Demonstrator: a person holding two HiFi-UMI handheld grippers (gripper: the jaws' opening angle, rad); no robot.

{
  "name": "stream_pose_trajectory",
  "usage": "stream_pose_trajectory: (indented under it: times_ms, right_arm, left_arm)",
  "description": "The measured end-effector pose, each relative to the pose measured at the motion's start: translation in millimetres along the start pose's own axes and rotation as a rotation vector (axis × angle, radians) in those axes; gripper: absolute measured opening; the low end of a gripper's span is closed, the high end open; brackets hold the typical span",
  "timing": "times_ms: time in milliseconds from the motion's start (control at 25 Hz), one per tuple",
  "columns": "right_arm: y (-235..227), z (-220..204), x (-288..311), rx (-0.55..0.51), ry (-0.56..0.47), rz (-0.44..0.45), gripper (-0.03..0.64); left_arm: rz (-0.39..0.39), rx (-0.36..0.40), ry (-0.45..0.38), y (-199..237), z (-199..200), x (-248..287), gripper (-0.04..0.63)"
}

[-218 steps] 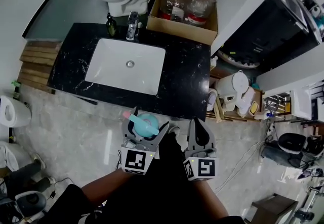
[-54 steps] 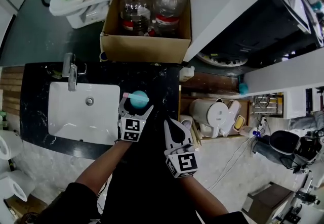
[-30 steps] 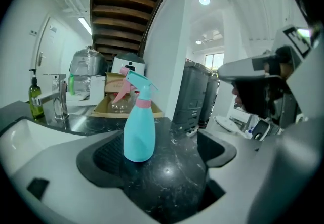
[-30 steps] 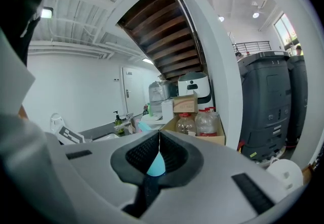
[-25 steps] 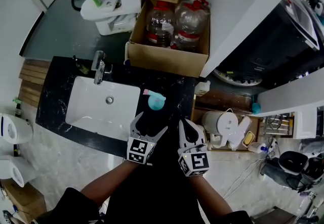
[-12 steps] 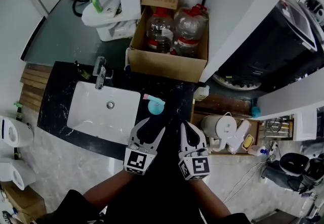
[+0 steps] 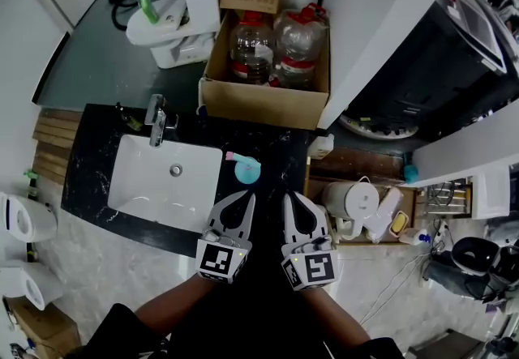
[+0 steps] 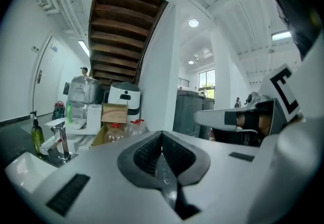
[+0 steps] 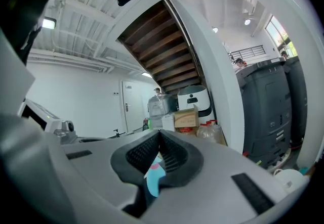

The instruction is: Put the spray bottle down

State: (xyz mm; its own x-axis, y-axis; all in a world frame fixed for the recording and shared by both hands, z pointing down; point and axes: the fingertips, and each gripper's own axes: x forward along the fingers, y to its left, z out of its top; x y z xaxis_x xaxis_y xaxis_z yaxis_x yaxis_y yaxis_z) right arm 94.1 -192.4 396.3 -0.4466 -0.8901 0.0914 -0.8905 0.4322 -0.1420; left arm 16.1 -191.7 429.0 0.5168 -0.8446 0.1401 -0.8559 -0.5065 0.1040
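Note:
The spray bottle (image 7: pixel 246 168), pale blue with a pink nozzle, stands on the black counter (image 7: pixel 276 156) just right of the sink. Nothing holds it. My left gripper (image 7: pixel 249 198) hangs a little below it in the head view, jaws closed tip to tip and empty. In the left gripper view the left gripper (image 8: pixel 162 133) shows its ribbed pads pressed together. My right gripper (image 7: pixel 286 197) sits beside it, also shut and empty. In the right gripper view a sliver of the spray bottle (image 9: pixel 153 176) shows beyond the right gripper (image 9: pixel 160 133).
A white sink (image 7: pixel 166 175) with a faucet (image 7: pixel 156 119) fills the counter's left part. Behind stands a cardboard box (image 7: pixel 263 103) of water jugs and a toilet (image 7: pixel 166 21). A kettle (image 7: pixel 349 199) and small items sit on the shelf at right.
The left jaws have gone from wide open to shut. Both grippers have risen and drawn back from the spray bottle, which stays standing on the counter.

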Motion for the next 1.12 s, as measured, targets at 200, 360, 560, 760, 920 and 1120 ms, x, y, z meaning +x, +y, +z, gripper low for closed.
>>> stream_pose_trajectory:
  times_ms: [200,360,560,760,920,1120]
  right_arm:
    - [-5,-2,1,-0.106,0.022,-0.046,0.015]
    - [-4,-2,4,-0.114,0.024,-0.041,0.015]
    - [0,-4,9,-0.114,0.034,-0.031,0.015]
    - [6,-7,10,-0.113,0.043,-0.018,0.015]
    - [9,-8,11,-0.109,0.045,-0.016,0.015]
    - [14,-8,7,-0.115,0.060,-0.010,0.015]
  left_arm:
    - [0.016,0.005,-0.010,3,10,1,0.012]
    - [0.035,-0.012,-0.008,8,10,3,0.012]
    - [0.044,-0.004,-0.016,11,14,3,0.012]
    - [0.047,-0.004,-0.017,13,15,2,0.012]
    - [0.045,-0.001,-0.018,13,15,2,0.012]
    - [0.059,-0.031,-0.002,11,8,-4,0.012]
